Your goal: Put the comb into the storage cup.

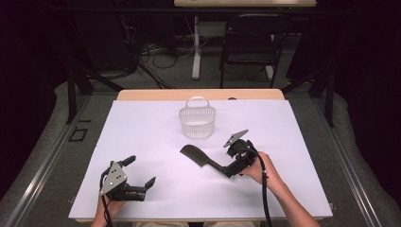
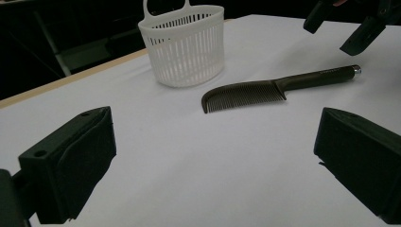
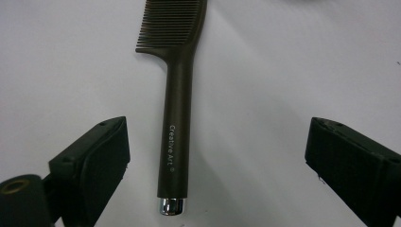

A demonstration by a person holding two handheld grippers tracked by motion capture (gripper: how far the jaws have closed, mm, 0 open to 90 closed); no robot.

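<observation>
My left gripper (image 1: 140,171) sits low at the near left of the white table (image 1: 142,132), my hand behind it. Its jaws stand wide apart with only bare table surface between them, as the left gripper view confirms; they touch nothing.

Ahead of that gripper, toward the middle of the table, lies the dark comb (image 1: 201,158), flat on the surface. In the left gripper view the comb (image 2: 279,87) has its teeth pointing toward me and its handle running off to the right, ending in a small silver cap. Beyond the comb, near the far edge, stands the white slatted basket (image 1: 197,120), upright, handle up, apart from the comb.

My right gripper (image 1: 232,171) is at the handle end of the comb. In the right gripper view its jaws stand well apart, one on each side of the handle (image 3: 177,151), neither pad touching it. The handle lies on the table between them, nearer the left jaw, with the cap closest to the camera and the teeth farthest from it.
</observation>
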